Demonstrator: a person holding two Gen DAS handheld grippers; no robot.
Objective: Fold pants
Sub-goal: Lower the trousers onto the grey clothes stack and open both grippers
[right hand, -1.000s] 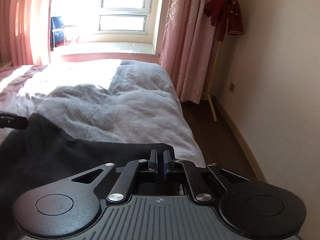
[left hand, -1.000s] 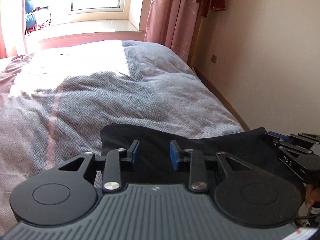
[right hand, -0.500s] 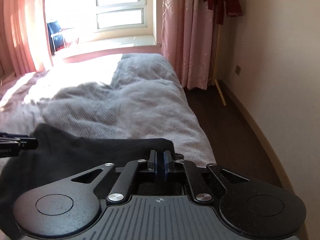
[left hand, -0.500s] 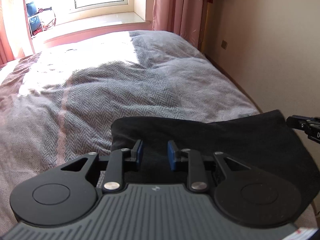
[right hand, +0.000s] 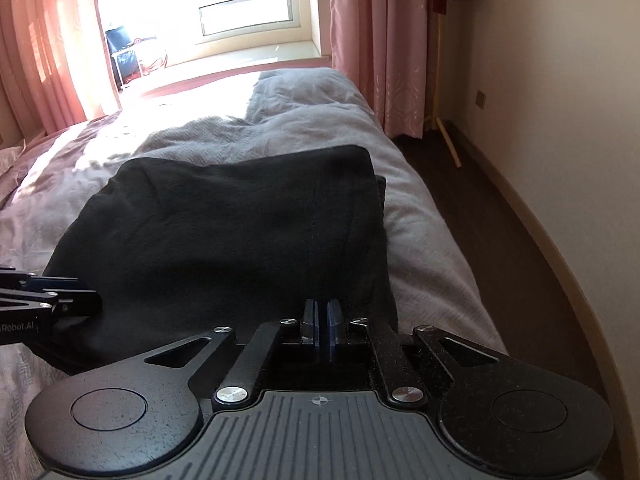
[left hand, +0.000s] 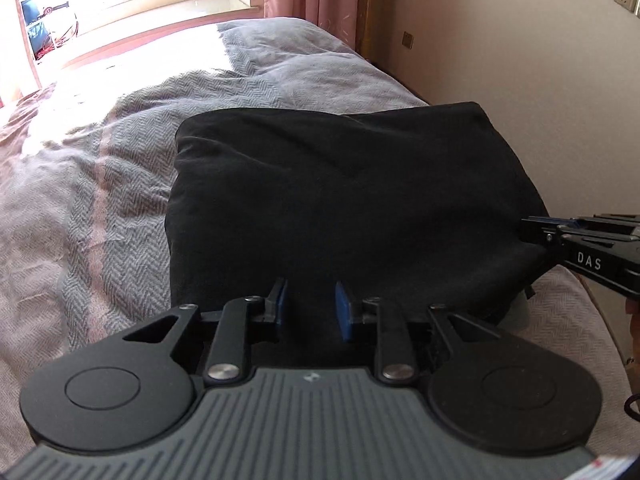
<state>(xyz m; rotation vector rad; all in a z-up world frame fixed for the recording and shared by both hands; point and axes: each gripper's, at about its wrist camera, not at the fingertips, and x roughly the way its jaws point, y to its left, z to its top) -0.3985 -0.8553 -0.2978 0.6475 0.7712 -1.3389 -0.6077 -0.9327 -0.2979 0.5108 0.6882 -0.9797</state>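
Black pants (left hand: pixel 340 184) lie folded into a thick rectangle on the grey herringbone bed cover (left hand: pixel 100 200), with the far edge a rounded fold. My left gripper (left hand: pixel 310 306) sits at the near left edge, its blue pads a small way apart with dark cloth bunched between them. The right gripper (right hand: pixel 321 320) is shut at the near right edge of the pants (right hand: pixel 224 220), pads pressed together on a thin layer. Each gripper shows in the other's view: the right one (left hand: pixel 528 228) at the pants' right side, the left one (right hand: pixel 94 304) at their left side.
The bed cover (right hand: pixel 420 240) ends just right of the pants, then dark floor (right hand: pixel 500 220) and a cream wall. Pink curtains (right hand: pixel 360 40), a sunlit window sill and a wooden pole (right hand: pixel 440 80) stand beyond the bed. Bed surface stretches left and ahead.
Both grippers moved together and sank toward the bed. The pants, earlier stretched between them close to the cameras, now lie spread ahead as a folded stack. The jaws stand about as before.
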